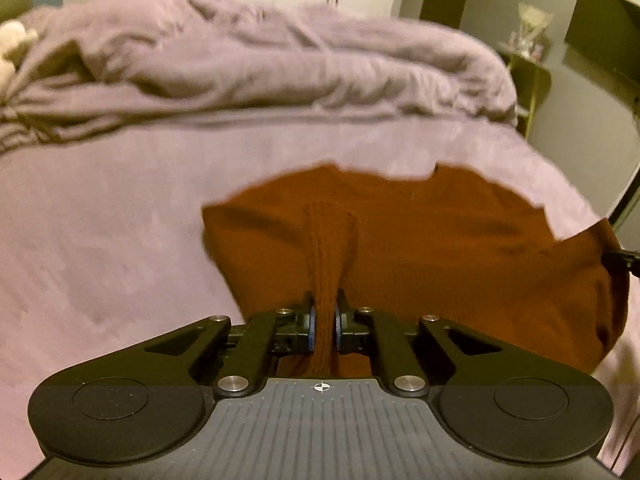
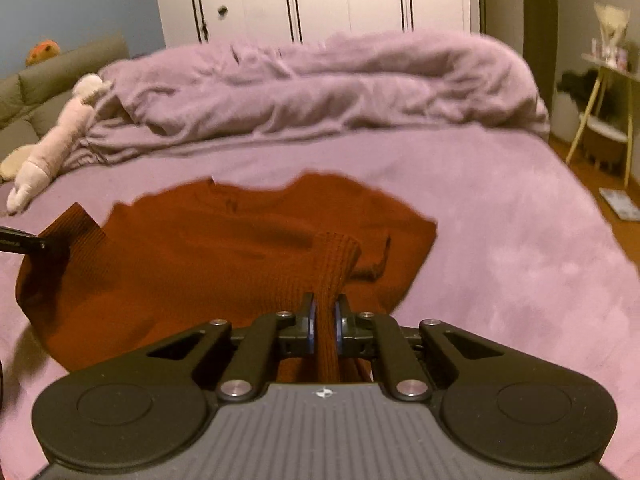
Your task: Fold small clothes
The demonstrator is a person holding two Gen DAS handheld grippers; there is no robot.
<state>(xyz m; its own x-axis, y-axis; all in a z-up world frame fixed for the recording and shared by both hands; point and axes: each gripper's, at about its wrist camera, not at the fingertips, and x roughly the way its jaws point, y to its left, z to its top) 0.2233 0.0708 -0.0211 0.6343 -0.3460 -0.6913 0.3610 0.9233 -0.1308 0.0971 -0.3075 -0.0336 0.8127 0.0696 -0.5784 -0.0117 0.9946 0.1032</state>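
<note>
A rust-brown knitted sweater lay spread on the pink-covered bed, near its front edge, with a rumpled lilac duvet heaped well behind it. At the sweater's left side, the left tool was clamped on a ribbed fold of the knit, the strip pinched tight between its blue pads and drawn up off the cover. In the right wrist view that same tool showed only as a dark tip at the far left, gripping a ribbed corner. Further right, the right tool was likewise closed on a raised ribbed fold of the sweater's right side, the cloth pulled into a narrow ridge between its pads. A pale stuffed toy lay at the bed's left edge, beside the duvet.
</note>
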